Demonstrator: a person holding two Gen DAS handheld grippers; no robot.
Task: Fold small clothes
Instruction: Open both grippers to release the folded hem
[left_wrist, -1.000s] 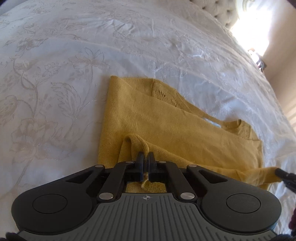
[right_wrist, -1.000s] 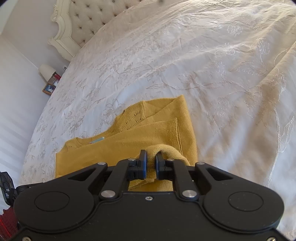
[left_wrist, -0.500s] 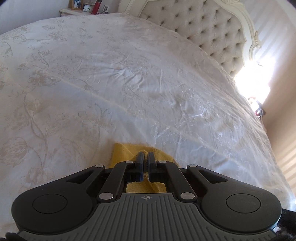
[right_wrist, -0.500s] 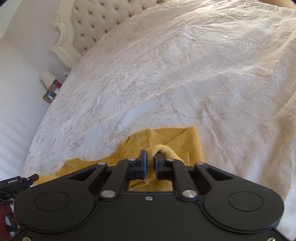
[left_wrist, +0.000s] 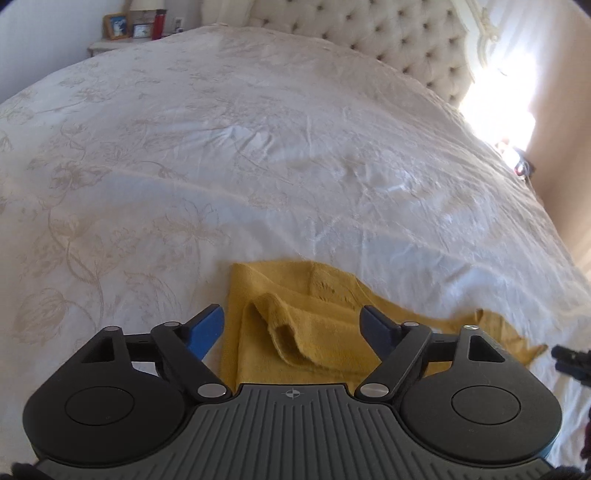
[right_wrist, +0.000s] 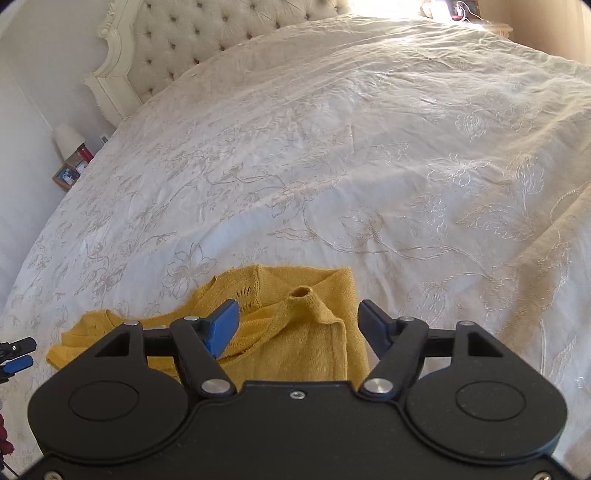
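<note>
Between my left claw's (left_wrist: 293, 328) 2 fingers, which have just swung wide apart, lies a loose fold of the yellow knit garment (left_wrist: 314, 332); neither blue pad (left_wrist: 207, 330) touches the cloth. That fold stands up in a soft ridge on the layer below it. From this wrist view the garment runs off to the right, where a thin corner of it ends near the tips of my other claw at the picture's edge.

My right claw (right_wrist: 297, 325) has likewise just been opening, and its fingers (right_wrist: 223, 326) stand clear on either side of a small upright pucker of knit. Nothing is gripped there either. In the right wrist view the yellow knit garment (right_wrist: 303, 343) rests flat apart from that pucker, with a panel of small pointelle holes showing past the left finger and a further part spreading out to the left, close to where my left claw's tips show at the frame edge.

All of it sits at the near part of a wide bed (right_wrist: 369, 155) covered by a white spread embroidered with pale flowers. Beyond that rises a cream tufted headboard (left_wrist: 406, 37). Beside the bed stands a nightstand (left_wrist: 110, 44) carrying framed photos and a red bottle (left_wrist: 159, 26).
</note>
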